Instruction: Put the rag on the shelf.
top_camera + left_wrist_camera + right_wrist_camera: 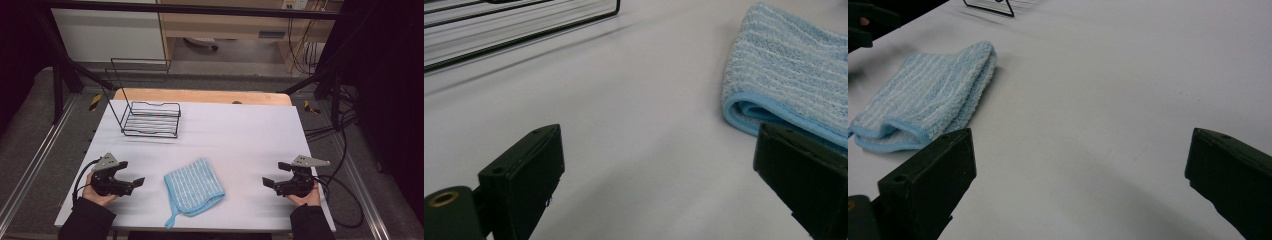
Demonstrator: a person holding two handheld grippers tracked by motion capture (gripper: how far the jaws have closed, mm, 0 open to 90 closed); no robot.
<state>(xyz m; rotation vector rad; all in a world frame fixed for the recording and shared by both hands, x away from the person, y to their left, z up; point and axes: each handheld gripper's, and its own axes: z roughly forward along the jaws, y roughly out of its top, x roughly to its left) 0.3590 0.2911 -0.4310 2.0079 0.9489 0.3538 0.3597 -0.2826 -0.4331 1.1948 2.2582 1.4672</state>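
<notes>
A folded light-blue striped cloth (193, 186) lies on the white table (240, 135) near its front edge, between the two grippers. My left gripper (131, 173) rests at the front left, open and empty, pointing toward the cloth. In the left gripper view the cloth (791, 75) sits past the wide-apart jaws at the upper right. My right gripper (277, 174) is at the front right, open as well, holding nothing. The right gripper view has the cloth (928, 95) at the upper left, beyond the spread jaws.
A black wire rack (150, 117) with a tall wire back stands at the table's back left; its edge appears as the rack (514, 30) in the left gripper view. Black cables (345, 200) trail off the table's right side. A wooden board (200, 96) borders the far edge.
</notes>
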